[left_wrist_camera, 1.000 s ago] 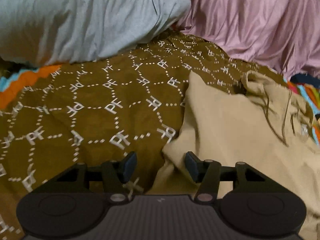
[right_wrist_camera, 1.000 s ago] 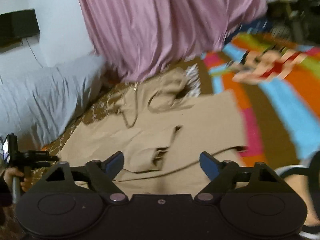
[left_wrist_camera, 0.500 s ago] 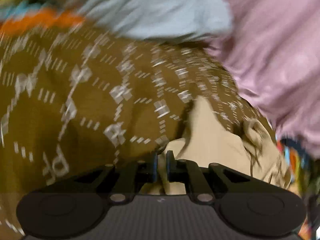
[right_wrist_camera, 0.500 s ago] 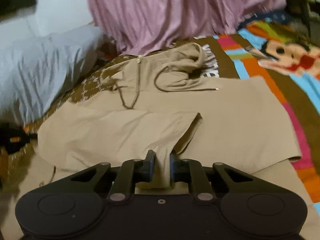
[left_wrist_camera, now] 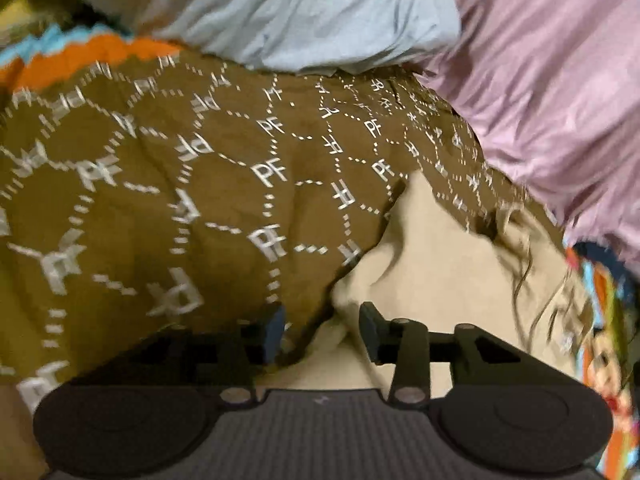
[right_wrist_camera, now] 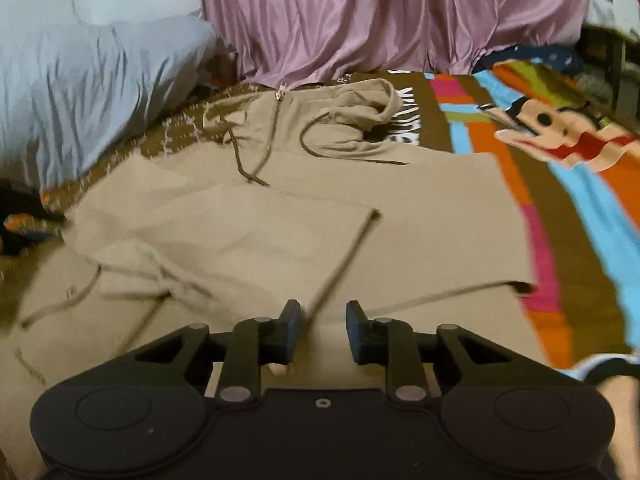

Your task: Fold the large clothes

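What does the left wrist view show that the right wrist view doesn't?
Only the left wrist view shows the brown patterned cloth spread wide, and the left gripper, jaws apart over the hoodie's edge. Only the right wrist view shows the whole hoodie laid out with its hood and drawstrings, and the right gripper, jaws apart. Both show the hoodie, the grey pillow, the pink curtain and the cartoon blanket.

Both wrist views look down, close over the beige hoodie (right_wrist_camera: 280, 216).
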`<state>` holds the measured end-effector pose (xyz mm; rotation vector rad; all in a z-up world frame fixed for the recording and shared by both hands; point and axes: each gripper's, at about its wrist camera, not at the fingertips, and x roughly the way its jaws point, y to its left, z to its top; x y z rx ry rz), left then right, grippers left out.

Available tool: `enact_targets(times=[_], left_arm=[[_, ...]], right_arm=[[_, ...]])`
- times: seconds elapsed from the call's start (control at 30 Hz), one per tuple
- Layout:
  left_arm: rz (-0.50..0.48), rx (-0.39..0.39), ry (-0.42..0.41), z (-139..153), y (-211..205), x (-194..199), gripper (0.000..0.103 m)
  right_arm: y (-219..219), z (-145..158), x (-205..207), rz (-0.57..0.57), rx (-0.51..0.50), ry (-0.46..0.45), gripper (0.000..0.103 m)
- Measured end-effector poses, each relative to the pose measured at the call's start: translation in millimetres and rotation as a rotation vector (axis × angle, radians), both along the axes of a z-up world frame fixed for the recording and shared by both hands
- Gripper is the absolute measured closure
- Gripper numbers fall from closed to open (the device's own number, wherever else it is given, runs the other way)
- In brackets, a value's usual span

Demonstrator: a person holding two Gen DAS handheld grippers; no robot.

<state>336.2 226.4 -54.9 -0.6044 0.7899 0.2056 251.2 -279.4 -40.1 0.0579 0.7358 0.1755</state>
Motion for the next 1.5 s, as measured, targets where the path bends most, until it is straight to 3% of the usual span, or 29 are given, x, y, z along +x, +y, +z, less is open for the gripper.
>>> enact_targets(times=[0.1, 0.17, 0.23, 0.27, 0.37, 0.53, 0.63, 0.7, 0.8, 0.87, 0.93, 0.97, 1.03, 1.13, 1.27, 1.5], left_arm=[[-0.079, 0.087, 0.018, 11, -6, -30, 0.036], [-0.128, 0.147, 0.018, 18, -12, -54, 0.023], [-0.187, 0.208, 0.031, 23, -15, -78, 0.018], [-0.199, 0.234, 0.04, 24, -15, -86, 0.017], [-0.221, 0.258, 0.093, 24, -10, -105, 0.015], [-0.213, 0.244, 0.175, 15, 5, -114, 0.016], [-0.234, 0.229, 0.196, 11, 6, -120, 0.027], [-0.247, 0.223, 0.2, 11, 4, -124, 0.036], [-0.261, 0.241, 0.202, 14, -2, -128, 0.046], [-0.269, 0.261, 0.226, 15, -7, -130, 0.071], [-0.277, 0.307, 0.25, 19, -14, -130, 0.087], [-0.276, 0.327, 0.242, 23, -18, -131, 0.092], [-0.264, 0.364, 0.231, 35, -29, -135, 0.099], [-0.245, 0.37, 0.193, 61, -41, -144, 0.1], [-0.231, 0.244, 0.126, 98, -42, -169, 0.101], [-0.253, 0.103, 0.162, 125, -41, -232, 0.101]], right_arm=[[-19, 9, -30, -0.008, -0.034, 0.004, 0.065], [-37, 16, -59, -0.03, -0.046, -0.001, 0.047], [-54, 21, -87, -0.055, -0.051, -0.007, 0.037], [-63, 22, -102, -0.068, -0.045, -0.006, 0.029], [-86, 23, -135, -0.104, 0.018, 0.017, 0.018], [-125, 17, -157, -0.291, 0.258, 0.108, 0.018], [-135, 19, -160, -0.374, 0.284, 0.103, 0.018], [-135, 21, -158, -0.366, 0.252, 0.096, 0.021], [-131, 20, -155, -0.34, 0.256, 0.12, 0.04], [-125, 20, -154, -0.333, 0.247, 0.127, 0.057], [-118, 19, -151, -0.317, 0.237, 0.133, 0.07], [-115, 17, -148, -0.313, 0.221, 0.132, 0.079], [-112, 22, -150, -0.297, 0.198, 0.108, 0.082], [-119, 35, -158, -0.298, 0.24, 0.043, 0.086], [-123, 68, -169, -0.253, 0.278, -0.044, 0.089], [-138, 119, -206, -0.187, 0.273, -0.103, 0.091]])
